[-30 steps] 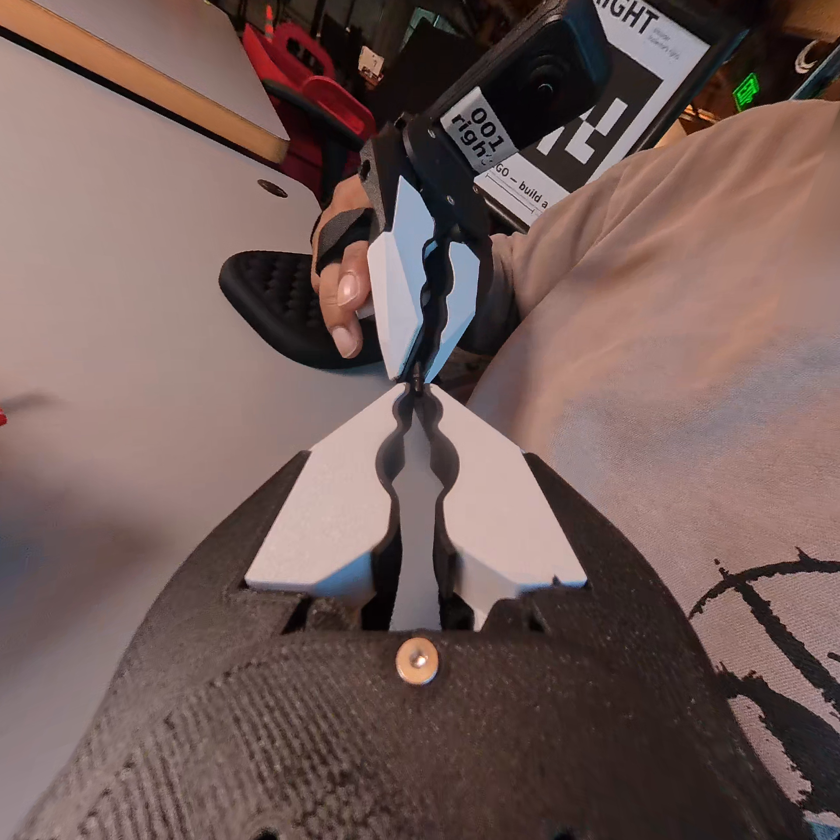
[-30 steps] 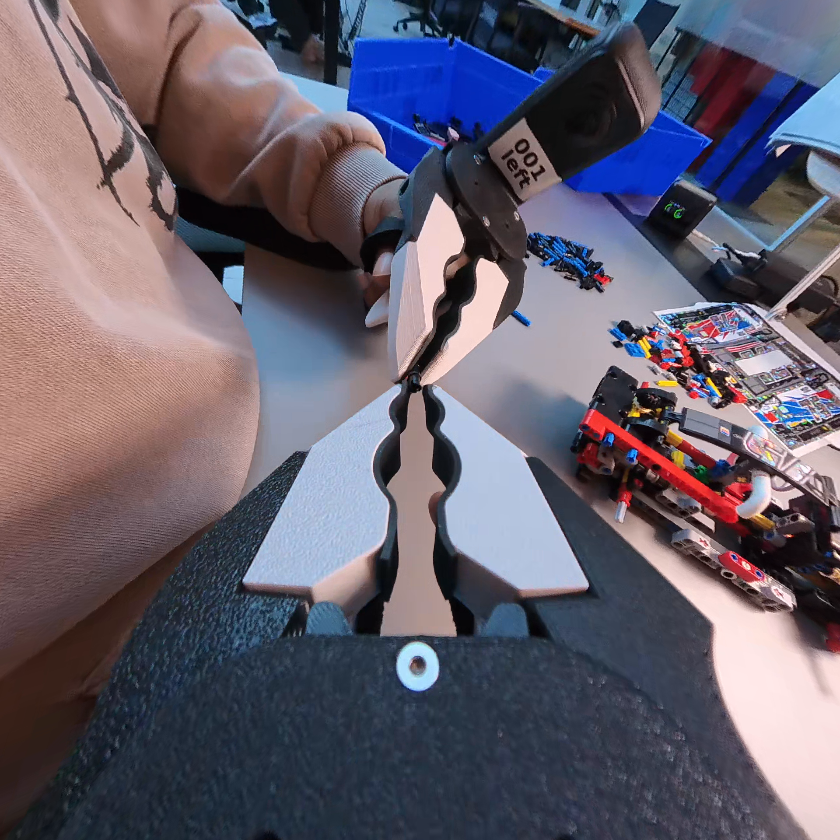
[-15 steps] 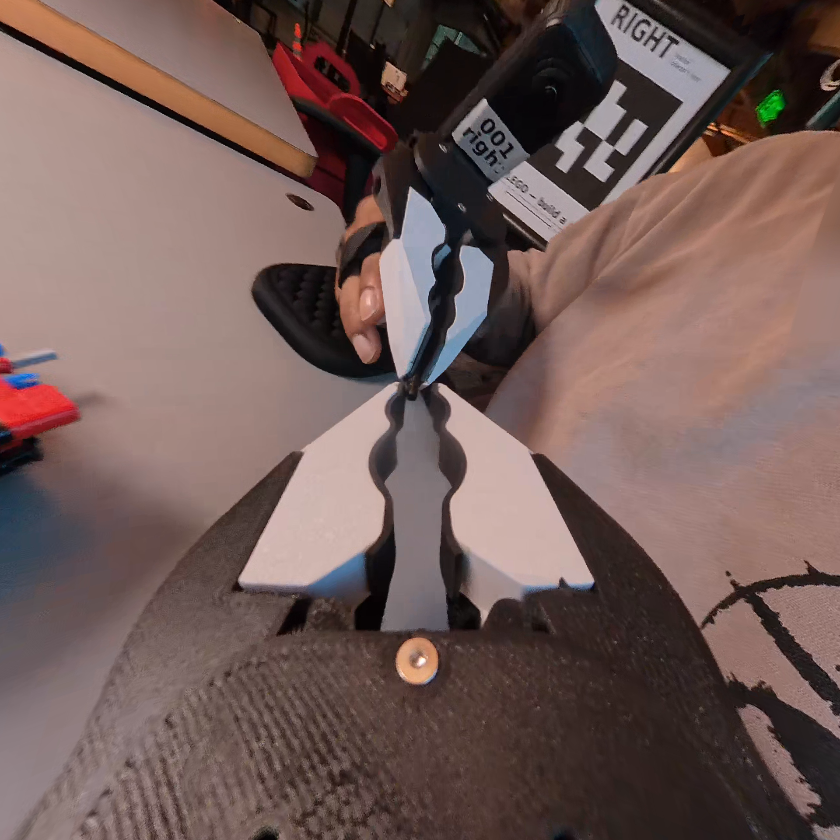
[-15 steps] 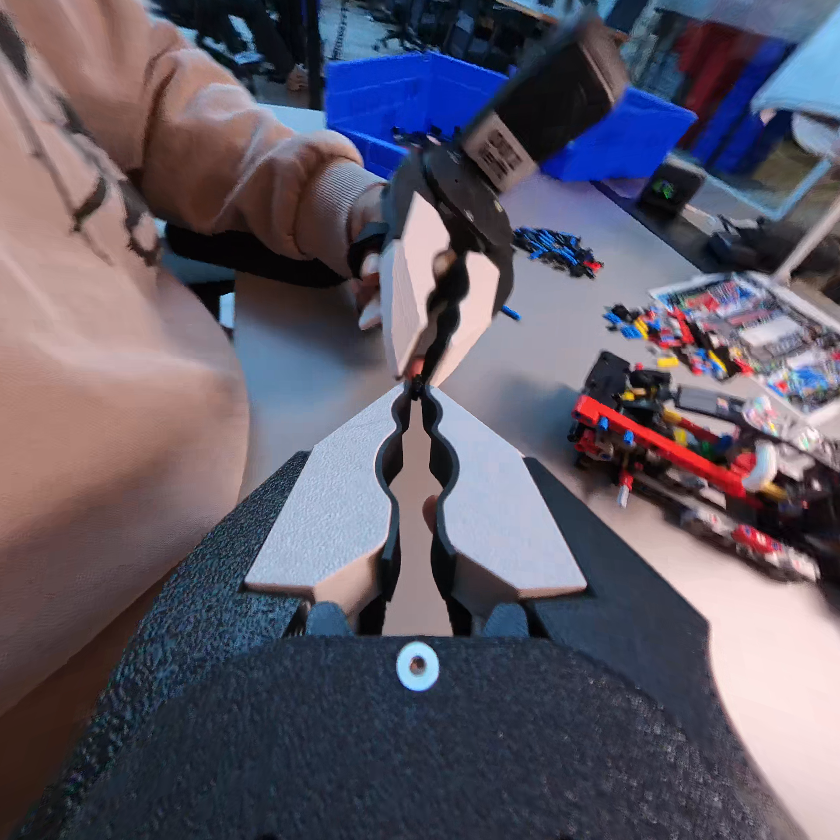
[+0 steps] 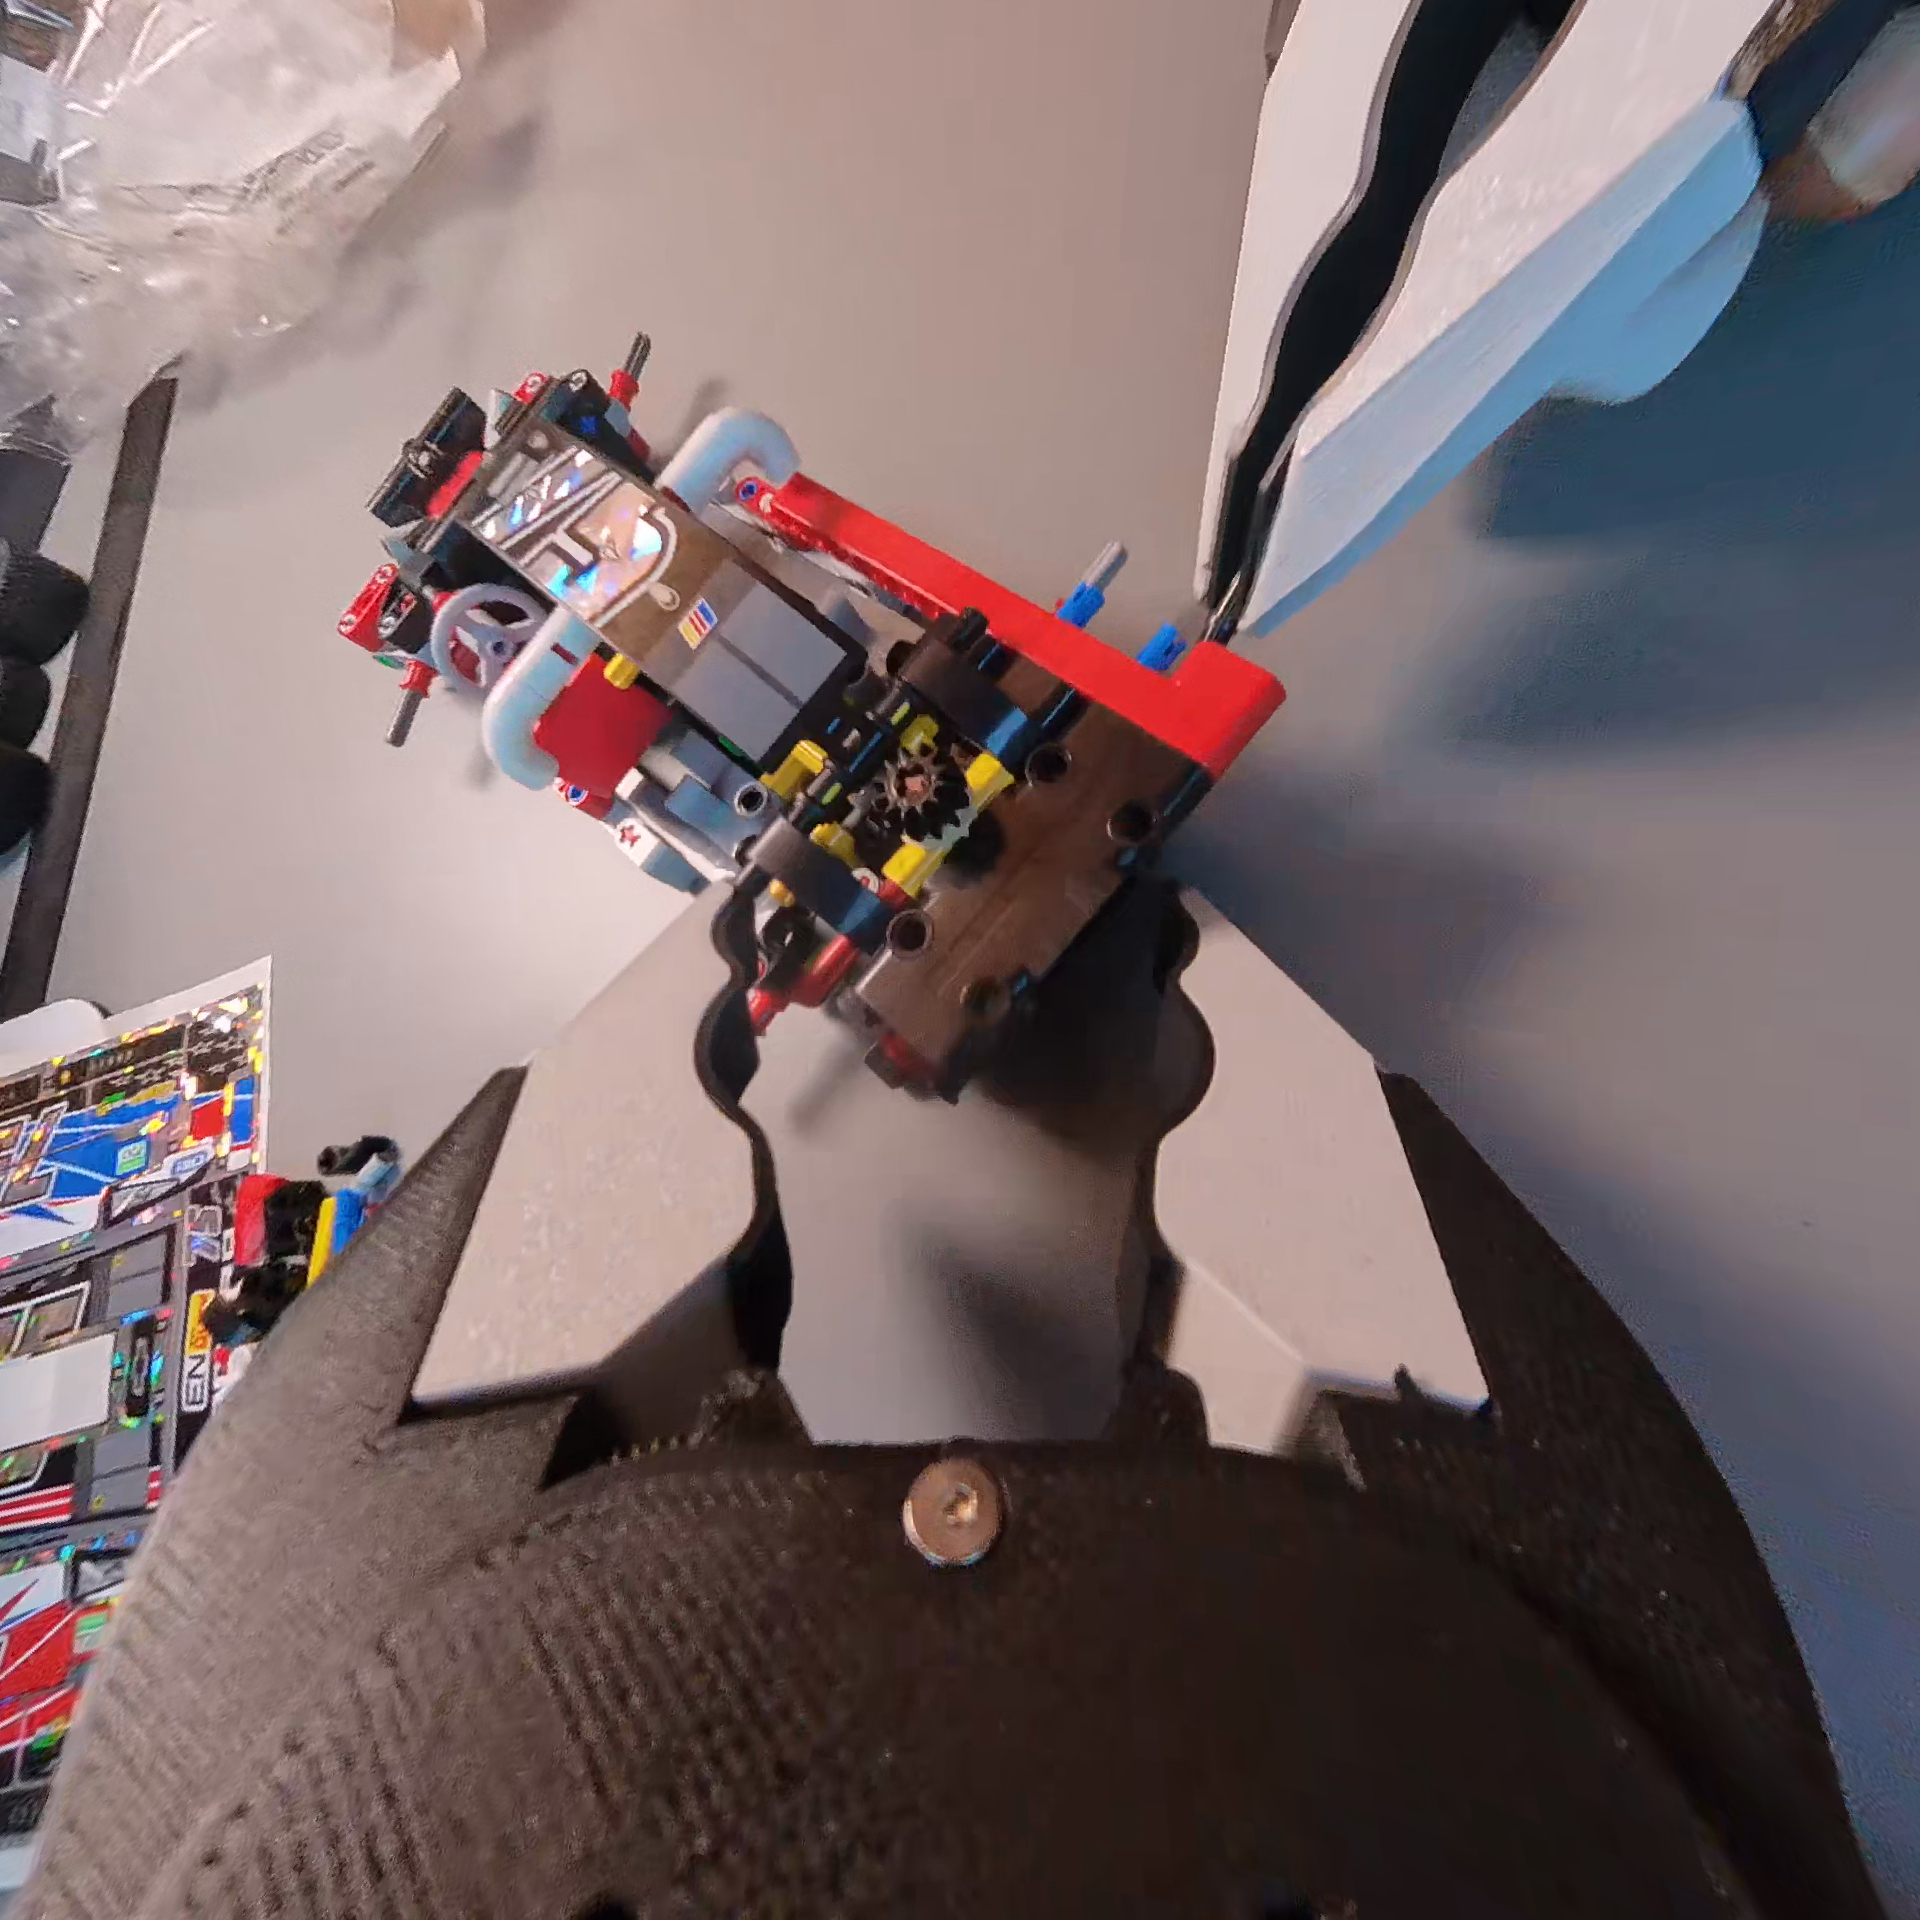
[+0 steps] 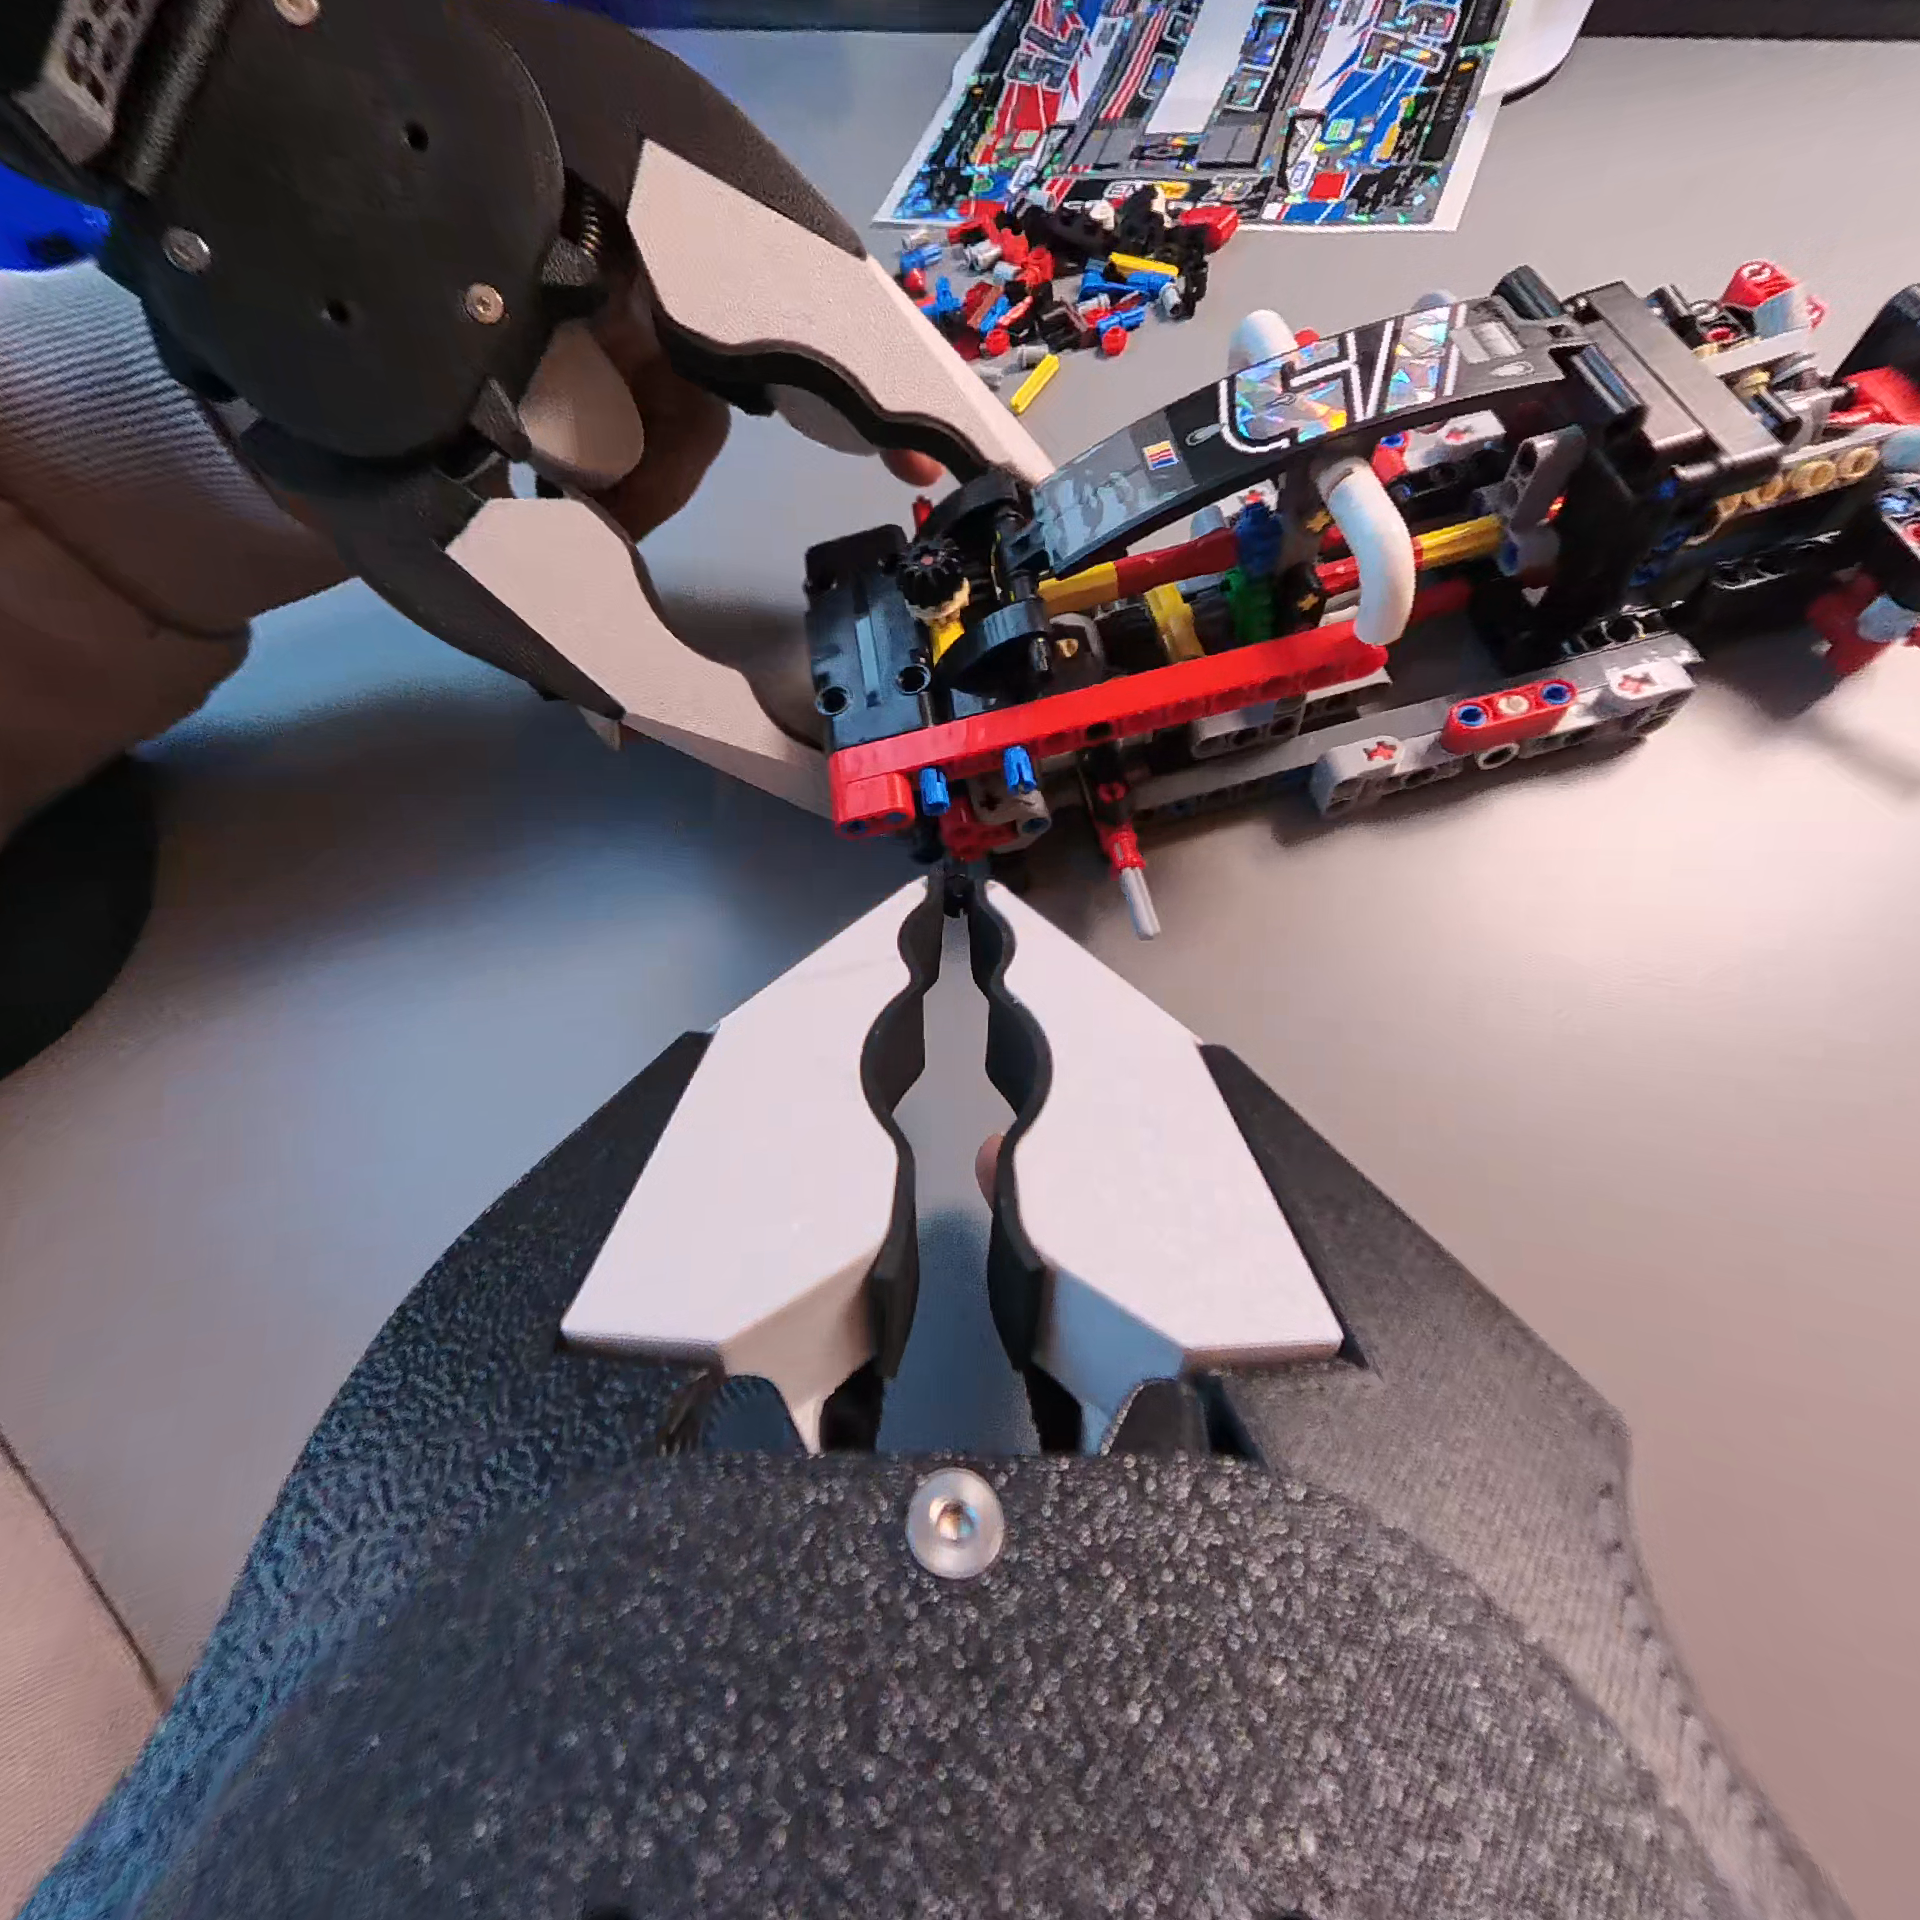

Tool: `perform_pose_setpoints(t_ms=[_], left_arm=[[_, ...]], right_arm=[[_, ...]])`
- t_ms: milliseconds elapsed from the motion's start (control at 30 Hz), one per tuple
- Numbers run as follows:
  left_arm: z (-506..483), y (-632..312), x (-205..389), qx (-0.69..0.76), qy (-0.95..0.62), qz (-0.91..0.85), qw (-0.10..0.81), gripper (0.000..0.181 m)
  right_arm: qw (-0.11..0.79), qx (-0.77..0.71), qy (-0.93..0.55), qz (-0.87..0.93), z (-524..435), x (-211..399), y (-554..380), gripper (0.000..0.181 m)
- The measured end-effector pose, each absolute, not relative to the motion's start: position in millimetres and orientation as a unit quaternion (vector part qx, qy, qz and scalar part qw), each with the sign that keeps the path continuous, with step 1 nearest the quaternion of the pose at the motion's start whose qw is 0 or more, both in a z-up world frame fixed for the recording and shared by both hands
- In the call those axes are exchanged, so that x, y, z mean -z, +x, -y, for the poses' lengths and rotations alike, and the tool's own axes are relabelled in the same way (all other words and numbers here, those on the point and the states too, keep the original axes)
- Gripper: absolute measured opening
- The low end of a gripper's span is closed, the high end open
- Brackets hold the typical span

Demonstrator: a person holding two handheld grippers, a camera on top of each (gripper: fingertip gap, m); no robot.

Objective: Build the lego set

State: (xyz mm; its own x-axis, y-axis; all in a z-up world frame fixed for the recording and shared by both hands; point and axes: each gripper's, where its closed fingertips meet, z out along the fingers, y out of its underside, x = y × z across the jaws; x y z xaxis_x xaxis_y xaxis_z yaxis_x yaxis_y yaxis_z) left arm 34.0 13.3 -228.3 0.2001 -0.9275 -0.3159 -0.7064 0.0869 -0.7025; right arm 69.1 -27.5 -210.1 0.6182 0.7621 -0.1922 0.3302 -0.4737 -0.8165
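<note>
A partly built lego car (image 5: 727,644) with red side beams, a black shiny-stickered top panel and a gear at its end lies on the grey table; it also shows in the right wrist view (image 6: 1247,665). My left gripper (image 5: 951,909) has its jaws spread wide and clamps the car's black end block, as the right wrist view (image 6: 930,623) shows from the side. My right gripper (image 6: 954,894) is shut on a small black pin (image 6: 952,883) right at the red beam's end, next to two blue pins. It enters the left wrist view (image 5: 1231,613) from the upper right.
A shiny sticker sheet (image 6: 1195,104) lies behind the car, with a heap of small loose pieces (image 6: 1060,281) in front of it. Both show at the lower left of the left wrist view (image 5: 94,1247). Clear plastic bags (image 5: 187,156) and black tyres (image 5: 31,623) lie at the far left. Left tips to right tips: about 7 centimetres.
Both grippers were tip to tip in the air on the small black pin. The left let go, opened and closed around the car's end. The right carried the pin to the car.
</note>
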Motion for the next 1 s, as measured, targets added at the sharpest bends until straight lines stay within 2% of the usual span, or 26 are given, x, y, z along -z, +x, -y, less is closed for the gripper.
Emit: perform_pose_setpoints(t_ms=[100, 233, 400, 467, 567, 667, 733, 833, 867, 933, 1000], left_arm=[[-14, 36, 230, 0.142, -0.669, -0.618, 0.388, 0.067], [-10, 31, 231, 0.120, -0.697, -0.594, 0.384, 0.068], [2, 23, 231, 0.066, -0.762, -0.506, 0.398, 0.067], [3, 22, 230, 0.050, -0.787, -0.453, 0.416, 0.067], [0, 24, 229, 0.022, -0.802, -0.402, 0.441, 0.066], [-6, 25, 227, 0.019, -0.803, -0.386, 0.453, 0.055], [-8, 23, 228, 0.016, -0.807, -0.381, 0.450, 0.058], [-6, 19, 224, 0.011, -0.813, -0.386, 0.435, 0.076], [-3, 20, 216, 0.012, -0.807, -0.390, 0.443, 0.075], [3, 26, 197, 0.018, -0.791, -0.401, 0.461, 0.070], [10, 48, 169, 0.043, -0.755, -0.414, 0.507, 0.051]], right_arm=[[0.378, -0.282, -0.818, 0.331, 18, 215, 67, 0.001], [0.333, -0.339, -0.808, 0.348, 16, 217, 61, 0.001], [0.288, -0.387, -0.738, 0.472, 19, 214, 55, 0.001], [0.243, -0.421, -0.718, 0.498, 20, 215, 59, 0.001], [0.182, -0.461, -0.721, 0.484, 13, 218, 69, 0.001], [0.154, -0.509, -0.720, 0.446, 9, 217, 69, 0.001], [0.140, -0.534, -0.725, 0.411, 5, 215, 68, 0.001], [0.140, -0.558, -0.726, 0.377, -2, 211, 73, 0.001], [0.145, -0.567, -0.724, 0.366, -5, 207, 77, 0.001], [0.155, -0.599, -0.710, 0.335, -11, 195, 86, 0.001], [0.165, -0.650, -0.674, 0.310, -12, 175, 95, 0.002]])
